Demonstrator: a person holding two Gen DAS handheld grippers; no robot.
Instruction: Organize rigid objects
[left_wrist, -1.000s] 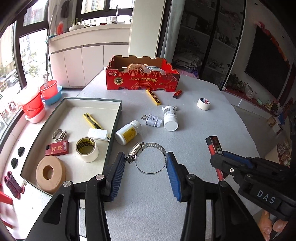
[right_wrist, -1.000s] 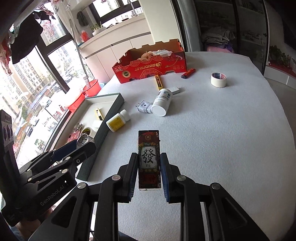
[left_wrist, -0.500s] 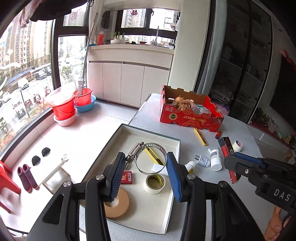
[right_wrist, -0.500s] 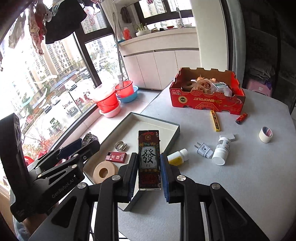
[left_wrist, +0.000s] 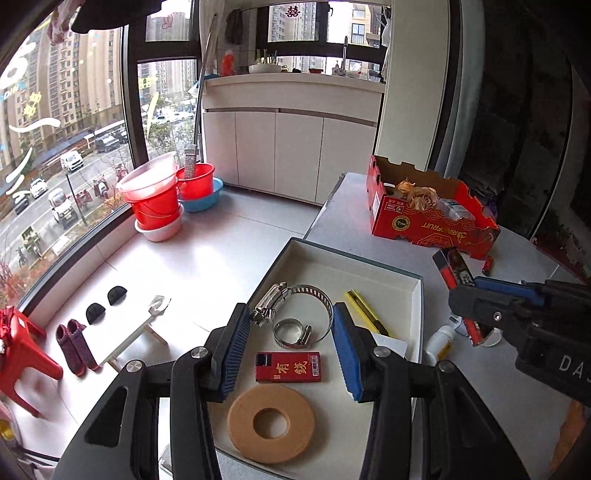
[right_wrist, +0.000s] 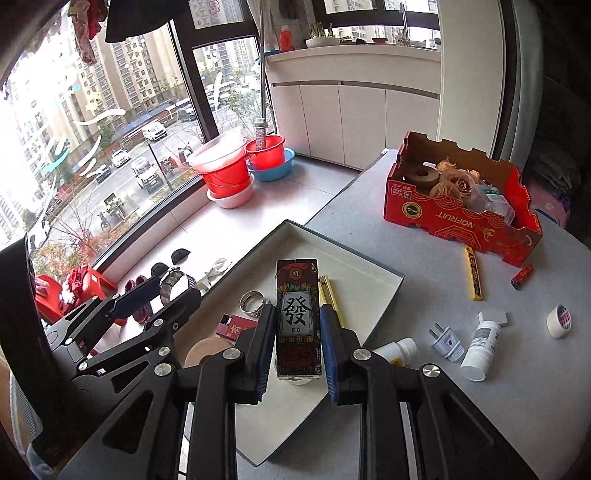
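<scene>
My left gripper (left_wrist: 291, 321) is shut on a large metal hose clamp (left_wrist: 295, 299) and holds it above the white tray (left_wrist: 415, 291). My right gripper (right_wrist: 297, 321) is shut on a tall card box with a Chinese character (right_wrist: 297, 317), held over the tray (right_wrist: 388, 295). It also shows in the left wrist view (left_wrist: 452, 269). In the tray lie a small hose clamp (left_wrist: 291, 332), a red box (left_wrist: 288, 366), a brown tape ring (left_wrist: 270, 423) and a yellow utility knife (left_wrist: 365, 310).
On the grey table stand a red cardboard box (right_wrist: 461, 218), a yellow cutter (right_wrist: 472, 272), a red lighter (right_wrist: 521, 277), a tape roll (right_wrist: 558, 321), a white plug (right_wrist: 445, 341) and two bottles (right_wrist: 480, 349). Red buckets (left_wrist: 155, 199) sit on the floor at left.
Both grippers have risen and swung left from the table to above the tray, each carrying its object. The hose clamp left the table with the left gripper.
</scene>
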